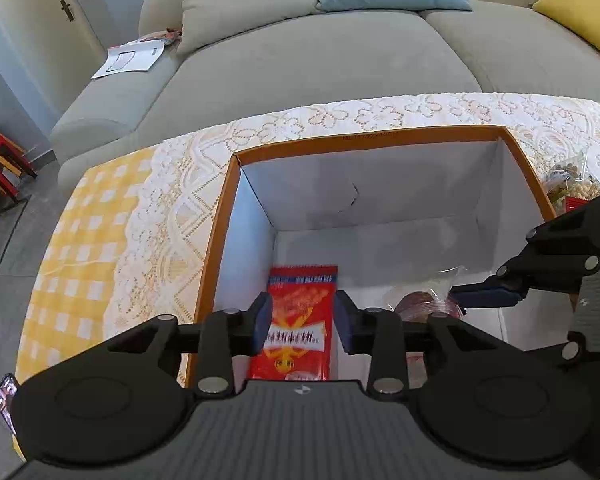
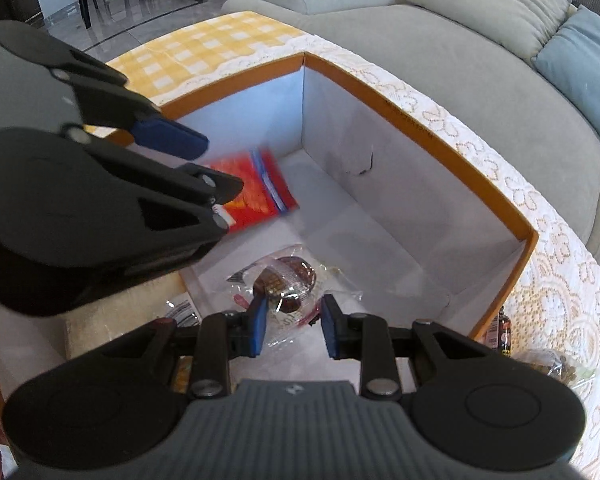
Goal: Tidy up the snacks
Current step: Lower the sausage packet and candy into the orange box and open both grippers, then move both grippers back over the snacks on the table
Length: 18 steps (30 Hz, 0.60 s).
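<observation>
Red packet (image 1: 300, 320) flat on box (image 1: 380, 142) floor by left wall, under left gripper (image 1: 302, 322), jaws apart, clear of it. Clear-wrapped snack (image 2: 286, 284) mid-floor, between right gripper (image 2: 292, 330) pads; grip unclear.

The box (image 1: 216, 264) is open at the top, and its far half is left bare. The near floor is taken up by a red packet (image 1: 300, 320) and a clear-wrapped snack (image 2: 288, 280), with both claws crowded above them.
</observation>
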Each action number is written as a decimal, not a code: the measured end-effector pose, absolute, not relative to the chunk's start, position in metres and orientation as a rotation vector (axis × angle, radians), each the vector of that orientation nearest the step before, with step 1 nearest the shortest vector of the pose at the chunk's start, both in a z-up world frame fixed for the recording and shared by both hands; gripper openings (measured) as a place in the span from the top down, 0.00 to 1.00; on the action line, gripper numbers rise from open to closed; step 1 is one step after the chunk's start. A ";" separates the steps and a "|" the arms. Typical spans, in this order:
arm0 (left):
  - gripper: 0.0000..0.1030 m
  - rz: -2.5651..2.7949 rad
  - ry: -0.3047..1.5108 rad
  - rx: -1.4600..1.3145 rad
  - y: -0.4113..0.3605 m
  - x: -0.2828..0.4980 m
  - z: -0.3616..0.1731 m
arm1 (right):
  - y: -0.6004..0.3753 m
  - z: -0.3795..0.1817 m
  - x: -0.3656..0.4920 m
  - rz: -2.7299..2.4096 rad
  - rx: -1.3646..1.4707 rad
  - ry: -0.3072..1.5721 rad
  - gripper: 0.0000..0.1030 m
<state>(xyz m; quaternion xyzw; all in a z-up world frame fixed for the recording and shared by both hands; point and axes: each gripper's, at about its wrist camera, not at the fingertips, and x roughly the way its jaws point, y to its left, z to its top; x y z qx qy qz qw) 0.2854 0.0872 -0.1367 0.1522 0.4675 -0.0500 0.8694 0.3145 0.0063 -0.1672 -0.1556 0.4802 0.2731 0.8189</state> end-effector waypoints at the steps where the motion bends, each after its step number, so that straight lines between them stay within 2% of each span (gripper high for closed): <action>1: 0.59 -0.101 0.980 0.316 0.087 0.285 -0.136 | 0.006 -0.167 0.315 0.584 -0.327 1.024 0.74; 11: 0.59 -0.096 0.954 0.305 0.082 0.273 -0.122 | 0.006 -0.158 0.316 0.579 -0.347 1.005 0.69; 13: 0.58 -0.094 0.939 0.306 0.080 0.269 -0.116 | 0.002 -0.150 0.311 0.557 -0.342 0.987 0.61; 14: 0.58 -0.095 0.929 0.301 0.079 0.266 -0.112 | -0.002 -0.145 0.309 0.550 -0.335 0.977 0.61; 18: 0.53 -0.097 0.892 0.276 0.073 0.254 -0.096 | -0.025 -0.122 0.295 0.523 -0.250 0.920 0.61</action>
